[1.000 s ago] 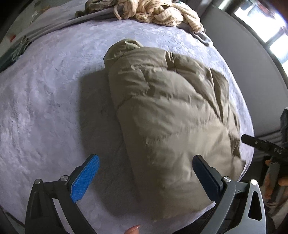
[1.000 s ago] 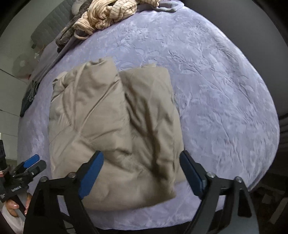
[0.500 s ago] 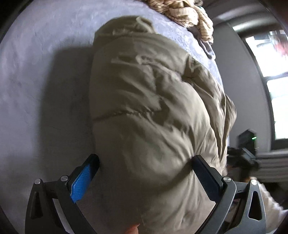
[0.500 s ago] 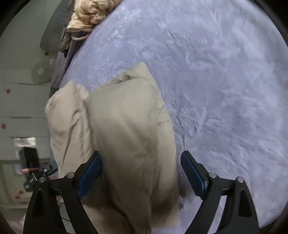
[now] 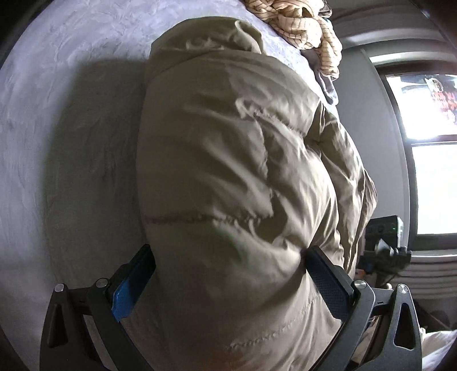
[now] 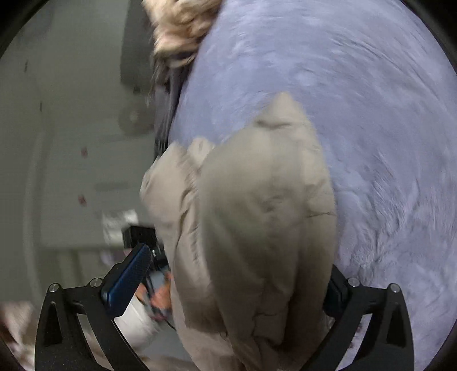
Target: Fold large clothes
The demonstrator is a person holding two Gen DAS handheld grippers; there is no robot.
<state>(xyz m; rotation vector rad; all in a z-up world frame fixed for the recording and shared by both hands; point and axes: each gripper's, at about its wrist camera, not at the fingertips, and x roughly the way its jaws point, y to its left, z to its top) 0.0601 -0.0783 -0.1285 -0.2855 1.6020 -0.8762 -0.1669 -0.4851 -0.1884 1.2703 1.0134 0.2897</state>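
A folded khaki puffer jacket lies on a lavender bedspread. My left gripper is wide open, its blue-padded fingers pressed against both sides of the jacket's near end. In the right wrist view the jacket fills the space between the fingers of my right gripper, which is also wide open; its right finger is mostly hidden behind the fabric. The jacket's far end looks raised off the bedspread. The view is blurred.
A striped cream garment is heaped at the bed's far edge, also blurred in the right wrist view. A window and grey wall stand to the right. The other gripper's body shows past the jacket.
Both grippers have moved in from above the bed and now straddle the near end of the jacket. The views have tilted and the jacket seems lifted at its near end.
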